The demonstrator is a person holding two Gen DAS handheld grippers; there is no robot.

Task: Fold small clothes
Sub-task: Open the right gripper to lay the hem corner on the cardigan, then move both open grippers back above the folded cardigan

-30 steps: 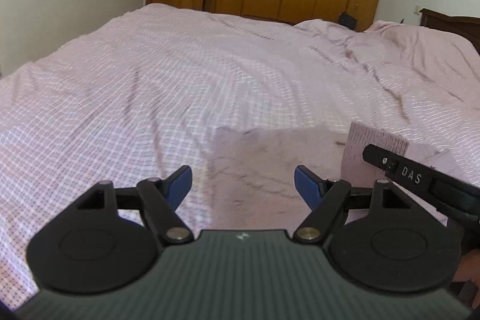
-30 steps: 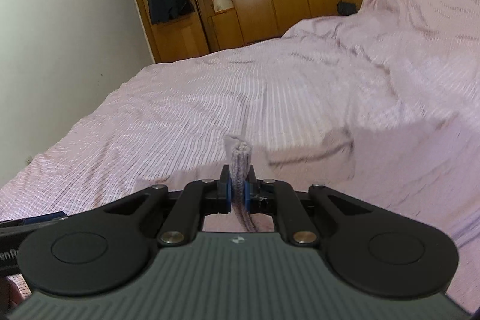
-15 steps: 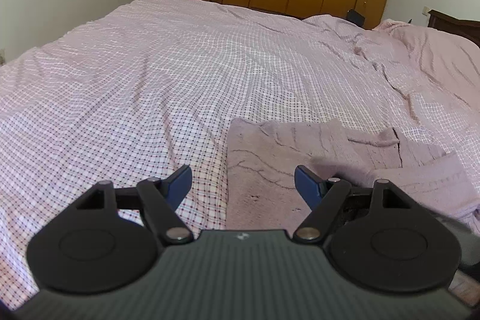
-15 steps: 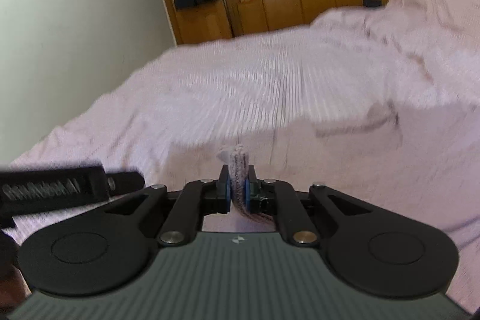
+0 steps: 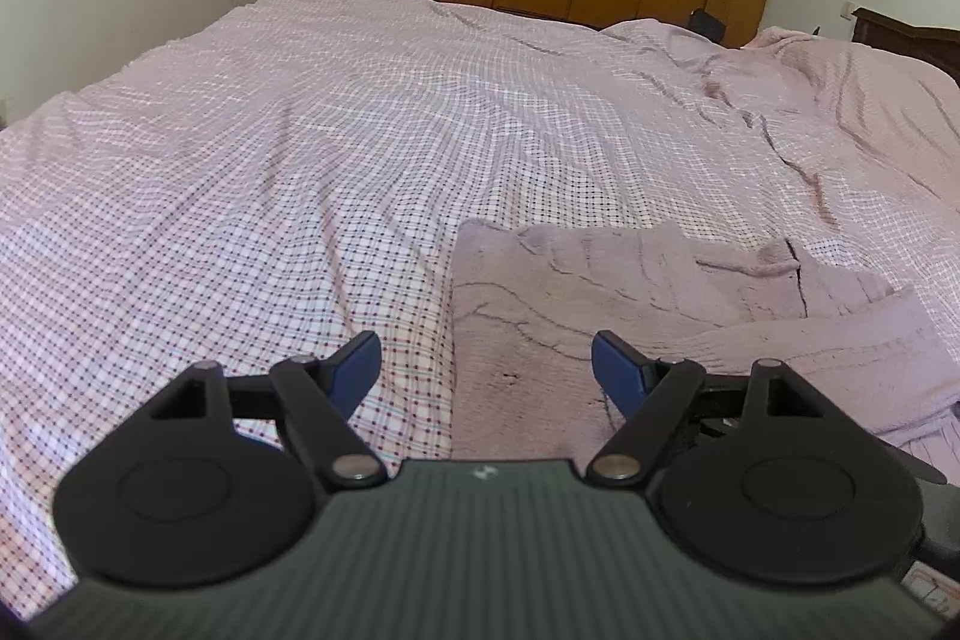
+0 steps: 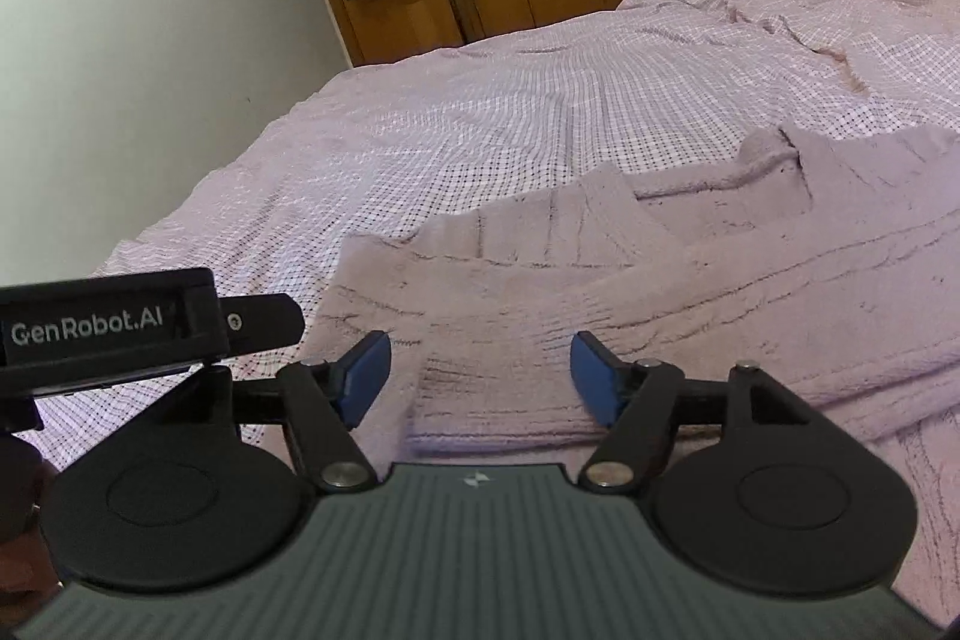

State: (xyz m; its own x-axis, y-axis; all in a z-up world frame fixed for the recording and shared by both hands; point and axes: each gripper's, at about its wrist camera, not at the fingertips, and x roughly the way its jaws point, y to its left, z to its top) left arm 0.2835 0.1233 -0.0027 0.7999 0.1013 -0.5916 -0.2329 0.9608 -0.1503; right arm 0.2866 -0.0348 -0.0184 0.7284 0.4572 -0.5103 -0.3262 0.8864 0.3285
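Both claws gape wide, the right claw (image 6: pixel 477 379) having just opened over the folded mauve knitted sweater (image 6: pixel 630 292) at twelve o'clock, the left claw (image 5: pixel 486 373) empty.

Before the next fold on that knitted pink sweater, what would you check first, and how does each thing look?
1. Right hand-held gripper has let go: ok. Its jaws have just been opening; the sleeve cuff lies between them, unpinched.
2. Left hand-held gripper free: ok, jaws wide, nothing held.
3. Sleeve folded across the sweater: ok, it lies over the body.
4. Sweater flat on the checked bedsheet: mostly ok; collar area slightly bunched.
5. Bottom hem straight: cannot tell, hidden behind the grippers.
6. Room on the bed for the next fold: ok, bare sheet to the sweater's left.
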